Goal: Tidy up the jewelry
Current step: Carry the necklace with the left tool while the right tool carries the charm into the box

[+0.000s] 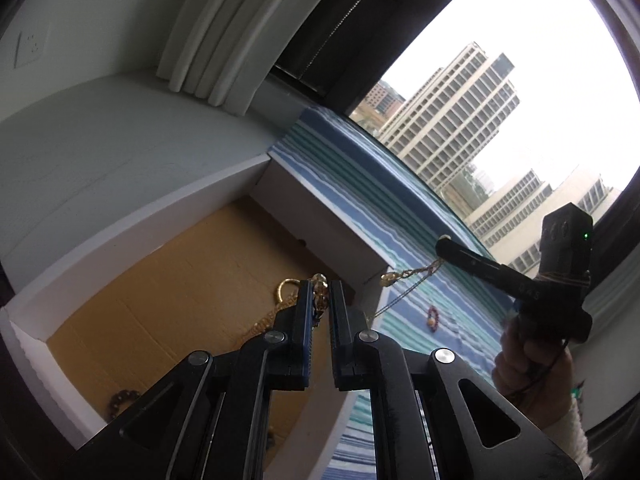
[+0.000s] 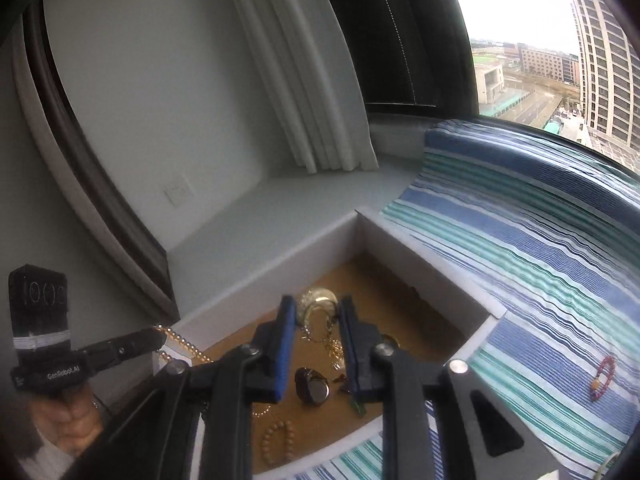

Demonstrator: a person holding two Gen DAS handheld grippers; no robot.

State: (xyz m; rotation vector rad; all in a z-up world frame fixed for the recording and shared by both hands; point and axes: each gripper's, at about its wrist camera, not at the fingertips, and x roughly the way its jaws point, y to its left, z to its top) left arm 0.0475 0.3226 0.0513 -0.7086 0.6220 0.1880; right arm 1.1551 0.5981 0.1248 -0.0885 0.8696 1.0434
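Gripping gold bead chain (image 1: 318, 296) in our clenched left tool (image 1: 320, 300); right tool (image 2: 316, 320) clamps gold necklace (image 2: 320, 312) above white box (image 2: 404, 256); red bracelet (image 2: 603, 376) lies apart on striped cloth (image 2: 540, 260).

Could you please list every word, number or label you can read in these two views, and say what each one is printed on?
"GenRobot.AI": white print on the black handle body of the left gripper, seen in the right wrist view.
Pale digits on the black arm of the right gripper, in the left wrist view: too blurred to read.
Round marks on the black modules atop both grippers: symbols, not readable text.
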